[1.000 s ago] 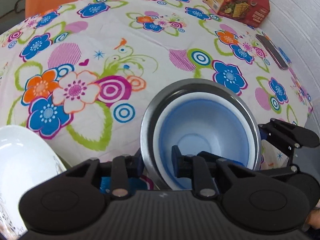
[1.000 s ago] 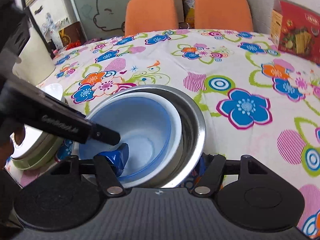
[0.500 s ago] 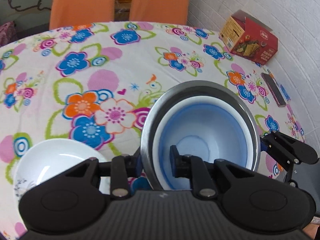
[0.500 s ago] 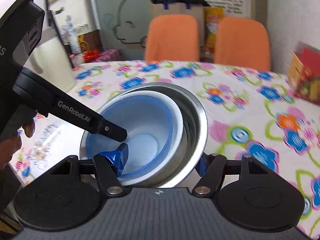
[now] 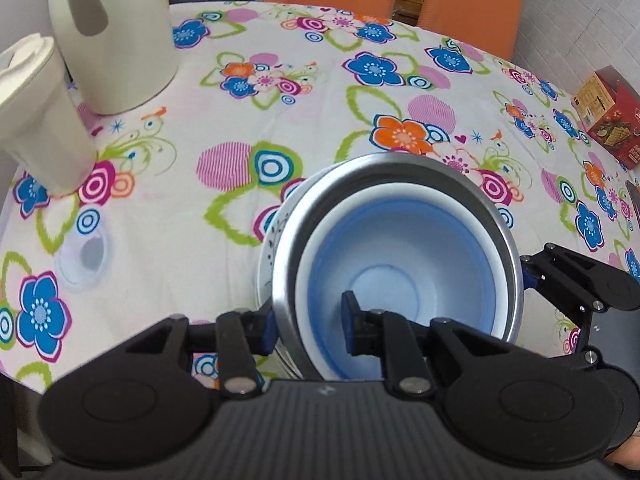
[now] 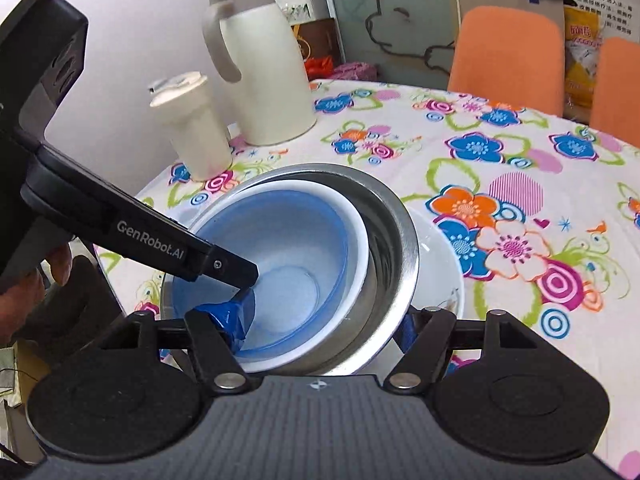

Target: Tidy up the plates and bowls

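Note:
A steel bowl (image 5: 384, 166) (image 6: 396, 240) holds a smaller bowl (image 5: 400, 256) (image 6: 288, 240), blue inside with a white rim. Both grippers grip this nested pair. My left gripper (image 5: 308, 328) is shut on the near wall, one finger inside the blue bowl and one outside the steel. My right gripper (image 6: 324, 322) clamps the opposite side the same way and shows as a black arm (image 5: 576, 292) at the right of the left wrist view. The stack sits over a white plate (image 5: 266, 248) (image 6: 440, 272); I cannot tell whether it touches.
A tall white jug (image 5: 112, 28) (image 6: 260, 80) and a cream lidded cup (image 5: 36, 112) (image 6: 192, 128) stand at the table's left. A red box (image 5: 608, 120) lies far right. Orange chairs (image 6: 504, 52) stand behind the flowered tablecloth (image 5: 280, 128).
Both grippers carried the nested bowls leftward across the table. The white plate, earlier off to the left, now lies under the stack. The jug and cup have come into view.

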`<state>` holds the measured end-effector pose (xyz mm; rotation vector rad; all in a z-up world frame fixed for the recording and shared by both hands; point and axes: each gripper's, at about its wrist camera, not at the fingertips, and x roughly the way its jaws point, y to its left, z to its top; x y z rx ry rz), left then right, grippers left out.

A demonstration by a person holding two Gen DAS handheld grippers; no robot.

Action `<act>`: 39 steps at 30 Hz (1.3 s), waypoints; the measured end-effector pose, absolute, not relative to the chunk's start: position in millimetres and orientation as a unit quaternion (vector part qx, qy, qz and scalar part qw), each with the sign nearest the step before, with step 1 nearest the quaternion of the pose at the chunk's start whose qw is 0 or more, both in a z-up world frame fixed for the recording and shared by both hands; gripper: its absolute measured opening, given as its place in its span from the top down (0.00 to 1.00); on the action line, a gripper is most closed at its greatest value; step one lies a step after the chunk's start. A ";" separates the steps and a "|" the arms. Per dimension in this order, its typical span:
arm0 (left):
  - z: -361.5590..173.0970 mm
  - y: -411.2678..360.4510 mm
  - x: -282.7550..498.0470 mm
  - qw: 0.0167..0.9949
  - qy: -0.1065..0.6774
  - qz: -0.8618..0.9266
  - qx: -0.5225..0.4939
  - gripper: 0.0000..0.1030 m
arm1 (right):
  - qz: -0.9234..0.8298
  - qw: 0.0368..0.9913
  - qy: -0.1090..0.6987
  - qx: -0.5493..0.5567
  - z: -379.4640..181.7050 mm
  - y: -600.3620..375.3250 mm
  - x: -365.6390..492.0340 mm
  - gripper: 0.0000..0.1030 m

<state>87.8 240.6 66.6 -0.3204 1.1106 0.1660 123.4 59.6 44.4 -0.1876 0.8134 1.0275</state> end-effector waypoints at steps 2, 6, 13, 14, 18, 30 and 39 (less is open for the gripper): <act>60.4 243.0 89.4 0.835 0.523 0.074 -0.154 0.84 | 0.470 0.789 0.383 -0.093 41.8 62.4 123.5 0.45; 49.5 245.5 90.8 0.834 0.523 0.063 -0.162 0.83 | 0.461 0.788 0.395 -0.103 34.6 65.9 122.5 0.45; 50.8 239.2 88.4 0.846 0.508 0.055 -0.152 0.60 | 0.462 0.780 0.410 -0.105 26.1 67.6 120.9 0.44; 50.4 238.5 88.8 0.846 0.507 0.054 -0.155 0.55 | 0.463 0.777 0.416 -0.093 26.1 66.1 123.0 0.44; 54.3 234.4 88.7 0.858 0.492 0.072 -0.131 0.53 | 0.448 0.785 0.420 -0.079 29.5 58.4 126.6 0.44; 92.1 223.7 76.5 0.892 0.418 0.114 -0.125 0.50 | 0.392 0.850 0.352 -0.007 60.6 -0.9 136.2 0.44; 103.2 146.3 101.9 0.913 0.386 0.037 -0.126 0.47 | 0.317 0.874 0.367 0.037 46.0 -61.4 148.3 0.44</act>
